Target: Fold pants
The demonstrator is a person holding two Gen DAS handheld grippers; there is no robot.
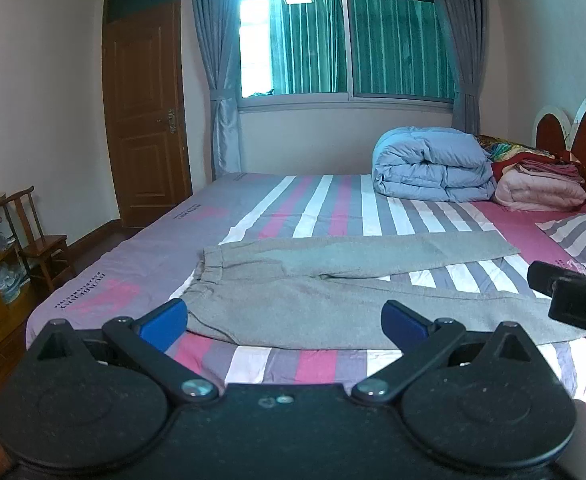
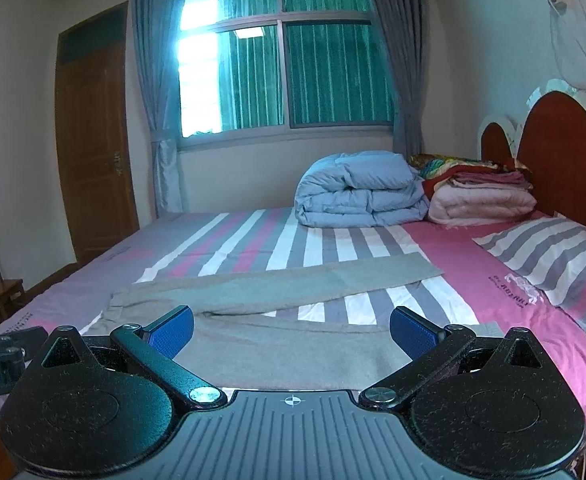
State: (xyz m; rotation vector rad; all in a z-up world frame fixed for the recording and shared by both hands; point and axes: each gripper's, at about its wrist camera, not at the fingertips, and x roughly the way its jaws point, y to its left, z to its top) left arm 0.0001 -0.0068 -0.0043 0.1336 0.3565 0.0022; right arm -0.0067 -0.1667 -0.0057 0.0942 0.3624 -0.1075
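Grey pants (image 1: 333, 280) lie spread flat on the striped bed, waistband at the left, the two legs splayed toward the right. They also show in the right wrist view (image 2: 285, 320). My left gripper (image 1: 285, 322) is open and empty, hovering above the near edge of the pants by the waist end. My right gripper (image 2: 291, 332) is open and empty, hovering above the near leg. The right gripper's body shows at the right edge of the left wrist view (image 1: 573, 296).
The bed sheet (image 1: 313, 200) has pink, grey and white stripes. A folded blue duvet (image 1: 433, 164) and stacked blankets (image 1: 541, 180) lie at the far side by the headboard (image 2: 561, 152). A striped pillow (image 2: 553, 260) lies right. A wooden chair (image 1: 37, 240) and a door (image 1: 145, 112) stand left.
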